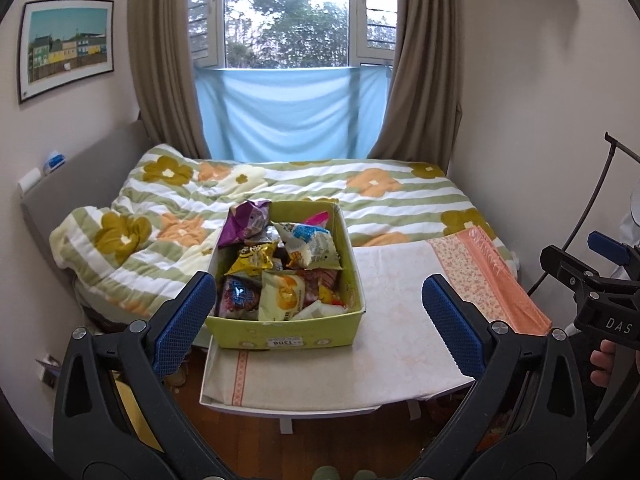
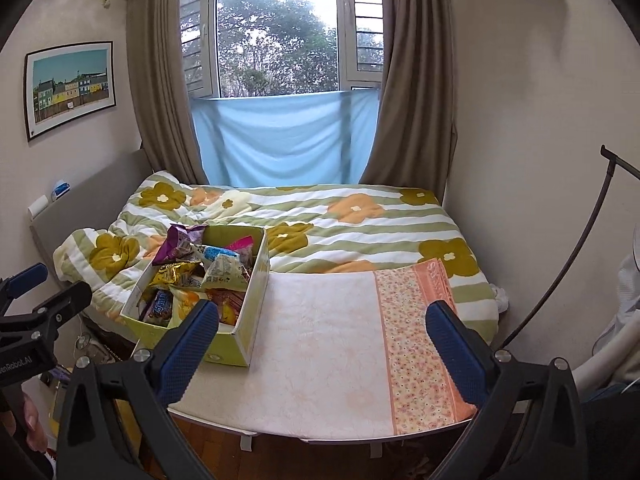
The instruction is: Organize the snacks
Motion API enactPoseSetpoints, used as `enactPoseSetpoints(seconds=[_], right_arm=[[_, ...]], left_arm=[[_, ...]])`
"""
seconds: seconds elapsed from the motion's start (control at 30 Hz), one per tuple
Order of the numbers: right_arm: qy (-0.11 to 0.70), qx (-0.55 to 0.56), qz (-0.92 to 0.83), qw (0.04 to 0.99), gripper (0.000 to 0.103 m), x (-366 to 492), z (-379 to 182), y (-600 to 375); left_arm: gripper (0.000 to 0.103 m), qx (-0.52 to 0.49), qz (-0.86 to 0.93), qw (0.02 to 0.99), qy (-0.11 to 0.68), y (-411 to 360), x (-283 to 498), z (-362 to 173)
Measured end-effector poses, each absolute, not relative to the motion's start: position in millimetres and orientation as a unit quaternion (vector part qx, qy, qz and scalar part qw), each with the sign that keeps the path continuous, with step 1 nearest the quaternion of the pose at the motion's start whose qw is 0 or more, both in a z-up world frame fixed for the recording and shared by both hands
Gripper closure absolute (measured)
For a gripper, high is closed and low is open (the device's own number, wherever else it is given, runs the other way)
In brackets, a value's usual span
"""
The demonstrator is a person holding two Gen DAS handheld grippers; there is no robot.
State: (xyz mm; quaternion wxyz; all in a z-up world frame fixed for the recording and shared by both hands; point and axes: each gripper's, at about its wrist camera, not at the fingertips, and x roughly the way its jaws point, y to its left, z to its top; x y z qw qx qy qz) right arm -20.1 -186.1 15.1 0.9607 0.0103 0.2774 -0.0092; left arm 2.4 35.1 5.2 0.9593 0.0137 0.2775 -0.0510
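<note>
A yellow-green cardboard box (image 1: 288,330) full of snack packets (image 1: 280,272) stands at the left of a small cloth-covered table (image 1: 392,344). It also shows in the right wrist view (image 2: 240,344). A purple packet (image 1: 244,222) sticks up at the box's far left corner. My left gripper (image 1: 318,324) is open and empty, held back from the table's near edge, in front of the box. My right gripper (image 2: 324,344) is open and empty, facing the bare middle of the table (image 2: 320,344). Each gripper shows at the edge of the other's view.
A bed with a striped flower quilt (image 1: 280,184) lies behind the table. An orange flowered cloth (image 2: 416,344) covers the table's right part. Curtains and a window are at the back. A curved dark lamp stand (image 2: 576,248) is at the right wall. Wooden floor lies below.
</note>
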Motion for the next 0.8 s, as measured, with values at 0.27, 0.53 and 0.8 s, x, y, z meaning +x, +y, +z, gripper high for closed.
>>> enactPoseSetpoints(seconds=[0.27,0.53,0.8], right_arm=[[0.269,0.009,-0.015,0.963,0.0,-24,18,-180],[0.266,0.005,-0.023,0.964,0.0,-23,17,-178],[0.27,0.005,-0.029,0.963,0.0,-20,16,-179]], left_arm=[[0.001,0.015,-0.053,0.96,0.276,37,7,7],[0.001,0.019,-0.052,0.961,0.269,36,11,5],[0.001,0.021,-0.055,0.961,0.272,34,17,0]])
